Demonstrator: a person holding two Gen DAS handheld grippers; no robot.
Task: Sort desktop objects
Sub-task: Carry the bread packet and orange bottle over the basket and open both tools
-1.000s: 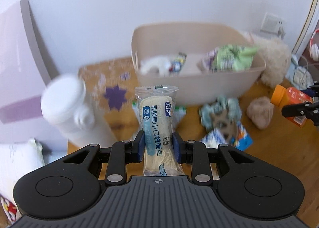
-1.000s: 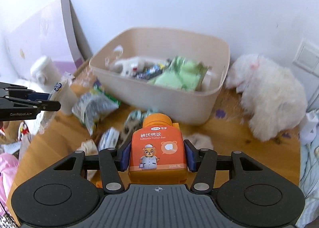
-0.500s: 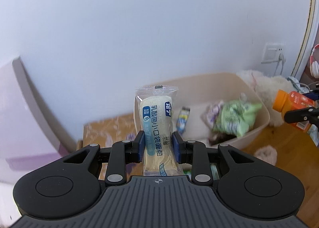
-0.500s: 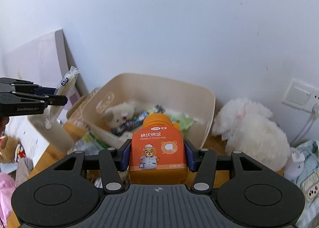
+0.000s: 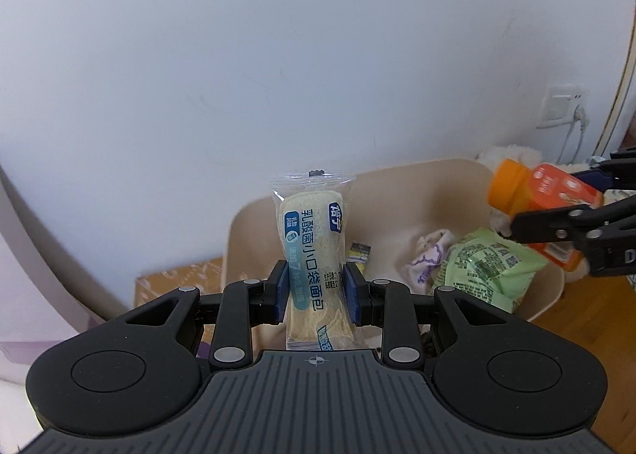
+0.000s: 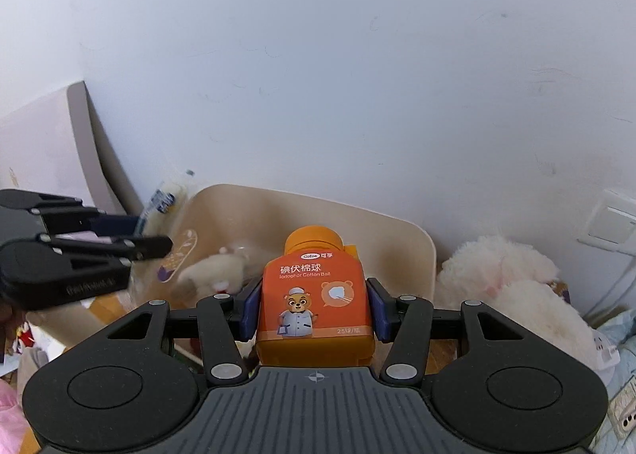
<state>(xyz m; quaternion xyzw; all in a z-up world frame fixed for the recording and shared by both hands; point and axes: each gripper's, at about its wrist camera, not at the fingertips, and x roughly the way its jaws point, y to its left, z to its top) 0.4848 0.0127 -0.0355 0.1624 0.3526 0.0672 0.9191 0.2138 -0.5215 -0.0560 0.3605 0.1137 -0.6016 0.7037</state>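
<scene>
Two grips: left hand-held gripper (image 5: 314, 293) clamps the bread pack (image 5: 312, 255); right hand-held gripper (image 6: 316, 309) clamps the orange bottle (image 6: 316, 295), bin (image 6: 421, 255) at lower centre.

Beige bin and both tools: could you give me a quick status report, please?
Left tool shut on bread packet. Right tool shut on orange bottle. Both held near beige bin, which holds a green packet. Nothing blocking.

The wrapped bread roll (image 5: 314, 255) stood upright in clear plastic with blue lettering, above the beige bin (image 5: 401, 183). The orange cotton-ball bottle (image 6: 316, 295) (bear on its label) was upright too, cap toward the bin's far wall.
</scene>
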